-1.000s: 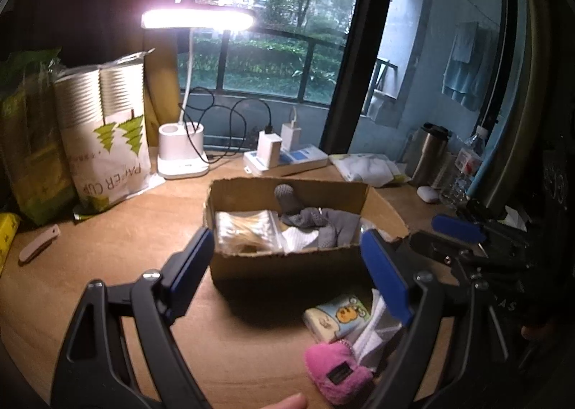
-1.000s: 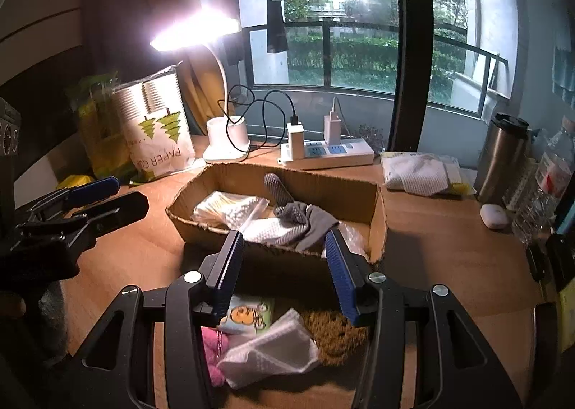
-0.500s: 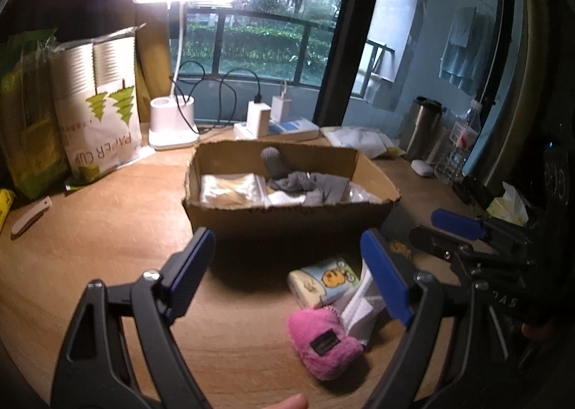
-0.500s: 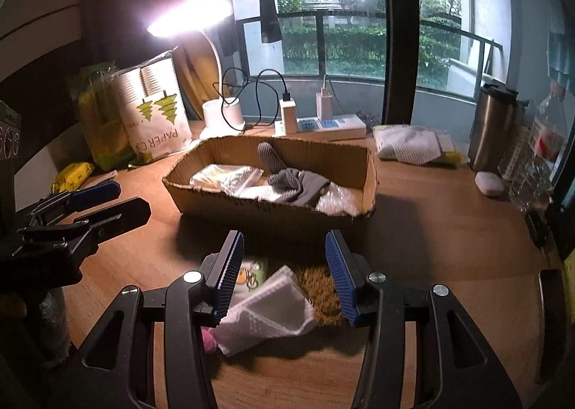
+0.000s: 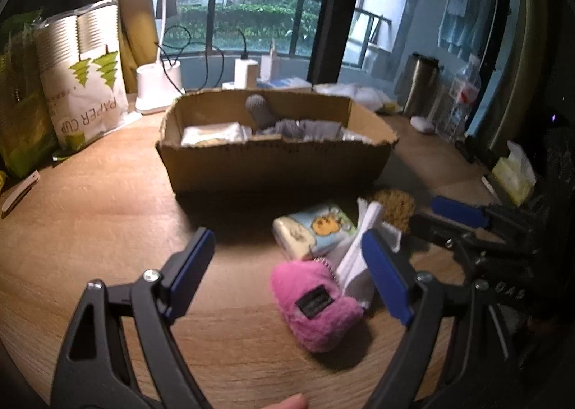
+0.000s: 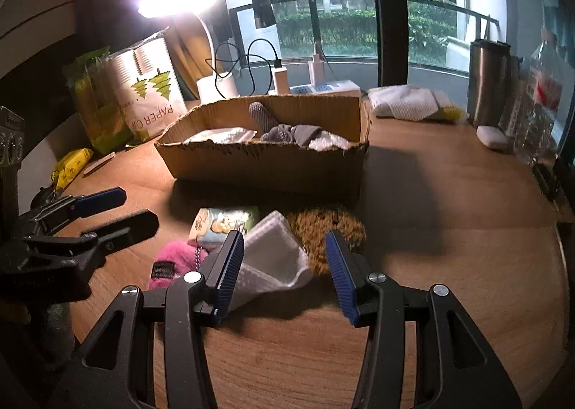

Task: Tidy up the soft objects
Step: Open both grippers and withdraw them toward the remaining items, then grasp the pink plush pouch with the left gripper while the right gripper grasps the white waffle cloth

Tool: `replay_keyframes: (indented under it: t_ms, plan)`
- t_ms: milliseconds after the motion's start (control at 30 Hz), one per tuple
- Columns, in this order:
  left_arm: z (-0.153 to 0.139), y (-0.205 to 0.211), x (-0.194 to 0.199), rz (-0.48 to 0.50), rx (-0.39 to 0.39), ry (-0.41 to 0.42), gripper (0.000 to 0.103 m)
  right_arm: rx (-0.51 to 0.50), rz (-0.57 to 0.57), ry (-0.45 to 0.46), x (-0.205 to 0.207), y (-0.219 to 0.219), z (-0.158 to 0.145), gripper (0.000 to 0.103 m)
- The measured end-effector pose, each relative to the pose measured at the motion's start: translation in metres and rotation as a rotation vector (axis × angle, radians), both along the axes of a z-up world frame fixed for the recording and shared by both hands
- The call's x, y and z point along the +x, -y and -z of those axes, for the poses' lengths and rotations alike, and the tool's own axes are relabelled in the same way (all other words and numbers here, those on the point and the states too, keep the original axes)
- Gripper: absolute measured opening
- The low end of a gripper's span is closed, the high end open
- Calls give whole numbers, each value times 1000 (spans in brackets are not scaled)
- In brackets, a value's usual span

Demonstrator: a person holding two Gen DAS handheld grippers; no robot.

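From the left wrist, the left gripper (image 5: 287,265) has its jaws spread wide with nothing between the pads. A fluffy pink pouch (image 5: 314,301) lies on the wooden table (image 5: 107,222) in the gap, closer to the right-hand jaw, and a white folded cloth (image 5: 354,258) sits just behind that jaw's tip. Beyond the jaws lie a cartoon-printed packet (image 5: 316,229) and a brown scrubby pad (image 5: 393,208), and further ahead stands the cardboard box (image 5: 276,165) holding grey socks (image 5: 287,123) and clear bags. From the right wrist, the right gripper (image 6: 284,265) has its jaws partly spread and pinches nothing. The white folded cloth (image 6: 269,258) lies between them, against the left-hand jaw, with the brown scrubby pad (image 6: 323,229) just past the right-hand jaw's tip. The pink pouch (image 6: 172,261) and packet (image 6: 222,222) lie to the left of the jaws, near the left gripper (image 6: 107,215). The box (image 6: 266,161) stands ahead.
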State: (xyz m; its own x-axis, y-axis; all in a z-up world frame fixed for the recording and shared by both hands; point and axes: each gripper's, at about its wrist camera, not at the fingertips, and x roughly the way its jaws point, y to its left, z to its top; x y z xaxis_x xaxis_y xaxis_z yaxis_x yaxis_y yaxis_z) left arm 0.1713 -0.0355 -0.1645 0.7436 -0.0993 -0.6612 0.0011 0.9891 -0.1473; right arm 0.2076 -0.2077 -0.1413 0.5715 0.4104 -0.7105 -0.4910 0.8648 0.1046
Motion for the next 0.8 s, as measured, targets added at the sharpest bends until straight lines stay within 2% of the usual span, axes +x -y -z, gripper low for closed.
replay_keyframes:
  t_ms: [233,433,633,800]
  plan:
    - [24,7,6,18,25,-85,85,9,-11,-26,0,-1,11,51]
    - [38,13,8,33,76,-141,85,4,-22,-39,2,-2,15,57]
    - [44,7,7,27,110,-152,85,-14,-47,-45,2,-10,17,58]
    - [46,0,7,24,102,-150,84,-28,-68,-59,5,-21,21,58]
